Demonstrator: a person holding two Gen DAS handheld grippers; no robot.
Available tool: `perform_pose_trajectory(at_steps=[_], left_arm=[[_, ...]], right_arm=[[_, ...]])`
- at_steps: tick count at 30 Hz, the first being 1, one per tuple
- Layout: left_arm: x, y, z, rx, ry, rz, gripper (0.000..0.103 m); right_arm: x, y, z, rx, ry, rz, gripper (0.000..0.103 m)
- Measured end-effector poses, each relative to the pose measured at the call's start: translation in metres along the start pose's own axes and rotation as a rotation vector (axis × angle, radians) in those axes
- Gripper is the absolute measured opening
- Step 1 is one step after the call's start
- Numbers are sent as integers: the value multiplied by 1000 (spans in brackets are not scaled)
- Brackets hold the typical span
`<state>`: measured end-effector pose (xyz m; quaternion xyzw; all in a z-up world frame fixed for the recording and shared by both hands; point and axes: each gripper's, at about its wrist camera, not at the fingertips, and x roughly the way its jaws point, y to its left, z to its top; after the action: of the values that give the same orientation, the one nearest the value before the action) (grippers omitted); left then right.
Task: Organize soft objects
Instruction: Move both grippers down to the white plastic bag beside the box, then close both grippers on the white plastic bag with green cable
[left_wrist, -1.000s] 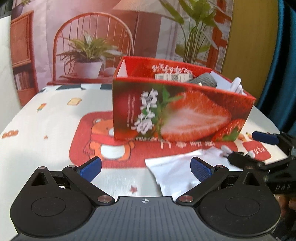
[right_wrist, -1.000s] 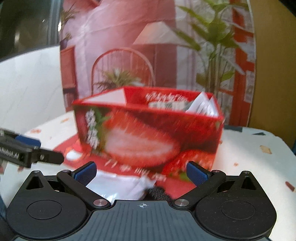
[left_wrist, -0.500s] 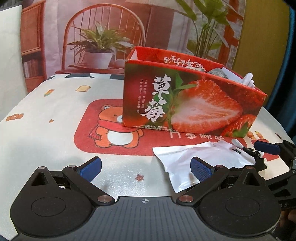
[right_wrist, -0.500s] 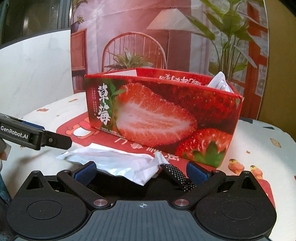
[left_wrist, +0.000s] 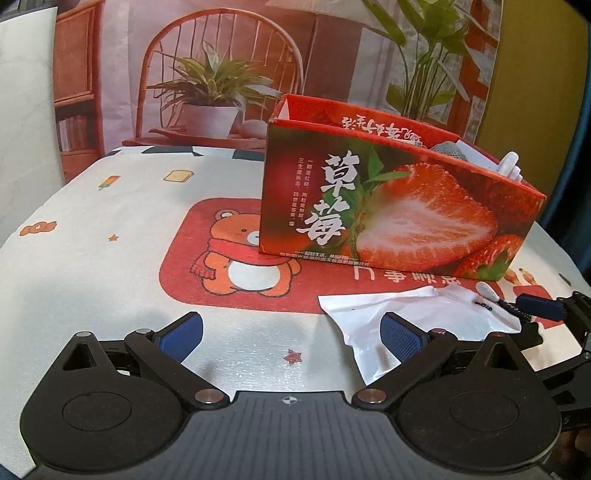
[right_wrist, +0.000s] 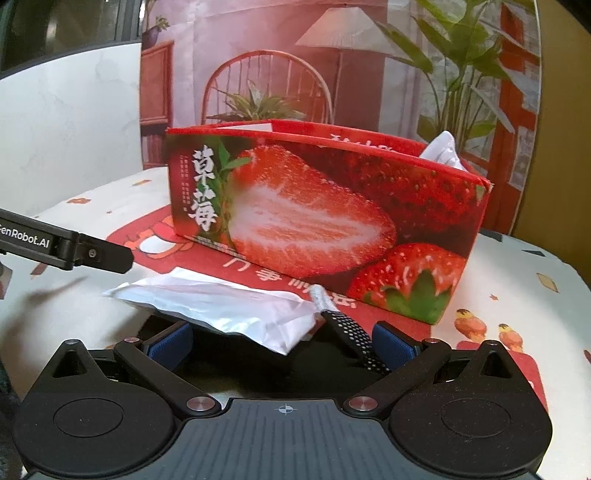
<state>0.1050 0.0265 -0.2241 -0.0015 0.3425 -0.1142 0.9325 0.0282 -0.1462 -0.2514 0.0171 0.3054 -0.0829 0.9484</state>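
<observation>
With both the left gripper (left_wrist: 291, 328) and right gripper (right_wrist: 282, 341) wide apart and holding nothing, slide the right gripper's fingers (right_wrist: 393, 345) around the white packet (right_wrist: 221, 308) between them, then squeeze softly.

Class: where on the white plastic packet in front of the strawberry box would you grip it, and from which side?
Grip the white packet at its raised near corner, coming in low from the front: it lies flat and crumpled, that edge lifting between the open right gripper fingers.

The red cardboard box with a strawberry picture (right_wrist: 314, 221), ahead of the jaws, carries the large white characters "草莓" on its front. Small print beside them is too small to read. The black gripper arm (right_wrist: 62, 247) at far left shows "GenRobot.AI", its first letter cut off.
</observation>
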Motion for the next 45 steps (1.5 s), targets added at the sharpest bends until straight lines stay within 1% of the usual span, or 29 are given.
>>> perform_pose_trajectory(at_steps=[6, 11, 13, 17, 20, 23, 29, 35, 45], left_arm=[[-1, 4, -1, -7, -28, 8, 103], [1, 6, 0, -11, -33, 28, 103], [2, 7, 0, -16, -24, 41, 103], [3, 12, 0, -39, -26, 52, 103], [5, 15, 0, -64, -21, 47, 103], [6, 17, 0, -82, -18, 37, 103], [8, 15, -1, -74, -21, 42, 103], [9, 16, 0, -68, -29, 49, 103], [13, 20, -1, -74, -24, 58, 103]], right_arm=[[1, -2, 2, 13, -3, -30, 102], [5, -2, 13, -16, 13, -56, 102], [10, 0, 18, -46, 37, -61, 101], [12, 7, 22, -93, 42, -45, 99], [15, 14, 21, -134, 59, -40, 99], [20, 17, 22, -143, 80, -38, 99], [33, 18, 27, -124, 121, -40, 102], [44, 23, 32, -118, 161, -38, 102], [58, 21, 37, -32, 221, -28, 102]])
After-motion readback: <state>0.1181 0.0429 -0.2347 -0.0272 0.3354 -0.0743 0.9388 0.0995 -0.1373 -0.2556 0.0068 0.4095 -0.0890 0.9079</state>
